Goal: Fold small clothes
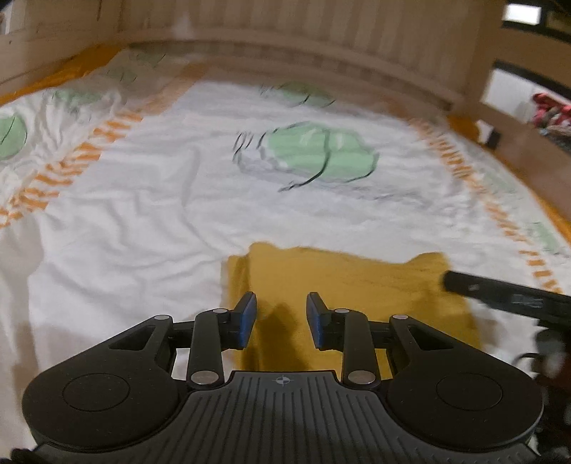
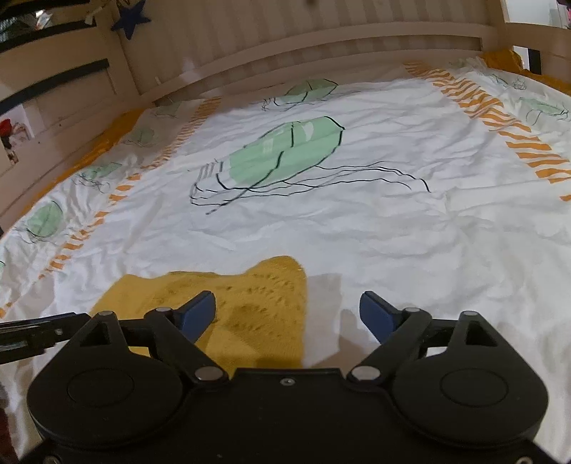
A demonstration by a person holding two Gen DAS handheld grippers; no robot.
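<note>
Closest to each lens is a black tool with blue pads. From the left wrist, the left tool [image 1: 281, 314] hangs over the near part of a mustard-yellow knitted garment [image 1: 342, 285], its jaws a little apart with nothing between them; its shadow falls on the yellow cloth below. At the right edge of that view, a dark finger of the right tool [image 1: 499, 289] reaches over the garment's right corner. From the right wrist, the right tool [image 2: 287, 314] stands spread wide and empty, its left pad over the garment [image 2: 257, 310] and its right pad over bare white cover just beside the garment's edge. The garment lies flat on the near part of the bed cover [image 2: 392, 221], a white crumpled sheet printed with green leaf shapes [image 2: 285, 150] drawn in black lines and bordered by orange dashed stripes [image 2: 499, 117]. Beyond the cover stands a pale wooden slatted headboard [image 2: 321, 32], with a dark blue star [image 2: 132, 18] hanging at its upper left.
</note>
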